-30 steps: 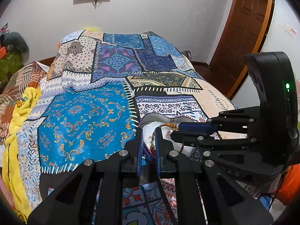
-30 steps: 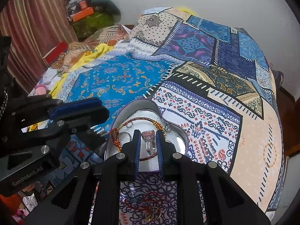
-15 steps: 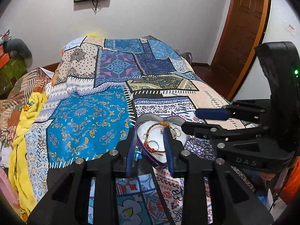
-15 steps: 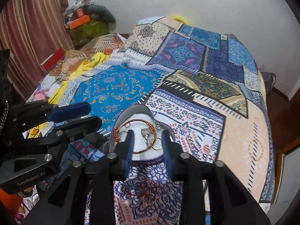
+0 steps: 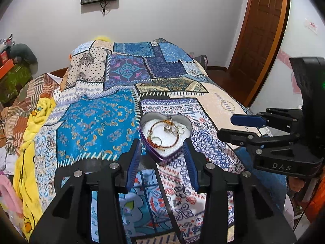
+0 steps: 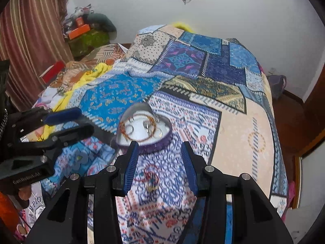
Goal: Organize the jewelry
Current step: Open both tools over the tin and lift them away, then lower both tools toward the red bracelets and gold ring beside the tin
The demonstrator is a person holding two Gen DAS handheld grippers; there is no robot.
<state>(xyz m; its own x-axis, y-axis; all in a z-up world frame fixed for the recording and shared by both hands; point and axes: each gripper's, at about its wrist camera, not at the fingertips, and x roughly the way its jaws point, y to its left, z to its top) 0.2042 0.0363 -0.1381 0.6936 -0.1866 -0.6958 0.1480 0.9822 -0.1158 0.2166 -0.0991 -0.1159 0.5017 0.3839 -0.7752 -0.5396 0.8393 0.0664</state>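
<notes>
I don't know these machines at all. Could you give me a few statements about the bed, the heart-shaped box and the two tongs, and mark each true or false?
1. Both the left tongs and right tongs are open. True.
2. The heart-shaped box has its lid on. False: it is open, with jewelry inside.
3. A beaded bracelet lies in the box. True.
4. All jewelry is in the box. False: a small piece lies on the bedspread.
5. The right tongs hold a ring. False: they are empty.
</notes>
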